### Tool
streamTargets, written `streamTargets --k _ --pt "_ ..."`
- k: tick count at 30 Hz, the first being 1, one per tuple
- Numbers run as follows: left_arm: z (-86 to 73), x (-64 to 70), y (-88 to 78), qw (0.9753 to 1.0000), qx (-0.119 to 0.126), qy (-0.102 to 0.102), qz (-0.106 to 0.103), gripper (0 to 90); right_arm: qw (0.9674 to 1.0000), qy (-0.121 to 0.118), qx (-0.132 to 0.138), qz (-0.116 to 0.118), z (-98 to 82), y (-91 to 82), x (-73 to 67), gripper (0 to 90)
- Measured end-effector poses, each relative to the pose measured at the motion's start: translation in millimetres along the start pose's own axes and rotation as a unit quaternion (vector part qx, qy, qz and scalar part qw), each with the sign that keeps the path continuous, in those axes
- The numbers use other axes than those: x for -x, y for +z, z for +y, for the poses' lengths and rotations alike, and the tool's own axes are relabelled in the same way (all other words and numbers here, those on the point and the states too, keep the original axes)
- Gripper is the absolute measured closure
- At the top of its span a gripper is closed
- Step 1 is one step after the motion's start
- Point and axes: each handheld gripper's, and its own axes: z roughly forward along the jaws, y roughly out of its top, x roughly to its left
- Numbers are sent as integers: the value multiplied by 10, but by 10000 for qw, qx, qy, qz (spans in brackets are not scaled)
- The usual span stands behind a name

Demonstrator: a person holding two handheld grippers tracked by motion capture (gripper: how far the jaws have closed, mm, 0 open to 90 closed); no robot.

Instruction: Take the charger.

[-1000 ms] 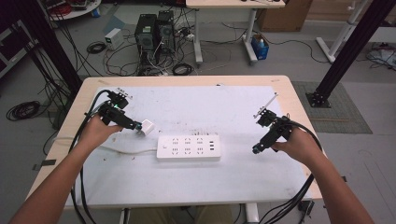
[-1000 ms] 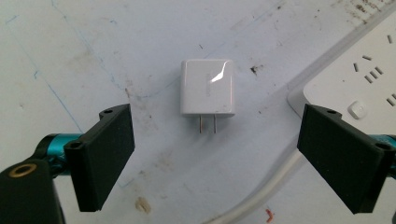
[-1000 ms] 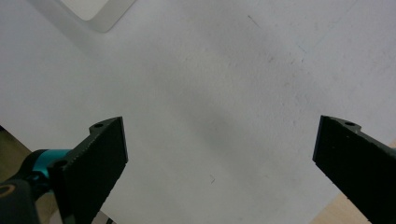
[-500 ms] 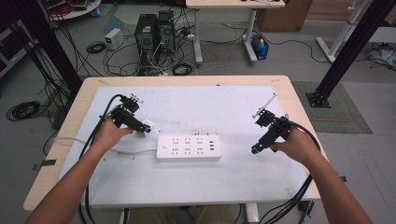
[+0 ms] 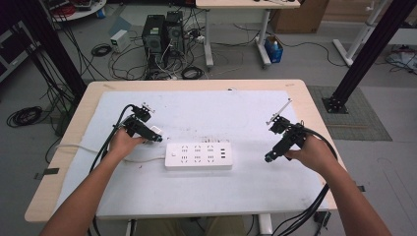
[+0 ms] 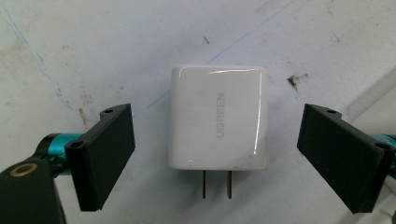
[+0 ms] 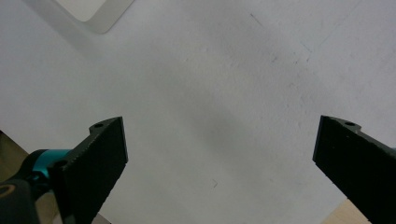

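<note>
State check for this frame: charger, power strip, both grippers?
White charger: flat on the mat, prongs bare, unplugged, not gripped.
Power strip: on the mat, sockets empty.
Left gripper: open, just closing slightly, fingers astride the charger, apart from it.
Right gripper: open, holding nothing.

Free room and obstacles: the white charger [image 6: 217,116] lies flat between the left gripper [image 6: 217,158] fingers [image 6: 105,156], w/ a bare gap each side, jaws just been closing slightly. Power strip [image 5: 198,156] sits mid-worktop [image 5: 236,105] betw. both hands, its cord [image 5: 74,146] trailing left. Right gripper [image 7: 219,172] fingers stand wide over bare mat; far half of the worktop is open.
</note>
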Motion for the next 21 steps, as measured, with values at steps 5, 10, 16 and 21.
streamTargets --k 5,10,16,21 --pt "-19 -4 67 9999 -104 23 30 194 10000 4 -26 29 2 29 6 24" --pt "-23 -20 65 9999 -100 45 61 240 10000 -2 -35 42 18 35 5 24" --pt "-28 -22 45 9999 -62 127 17 341 10000 0 -22 2 19 36 9 24" --pt "-29 8 33 9996 -13 286 15 423 10000 9 -32 -6 22 40 2 24"
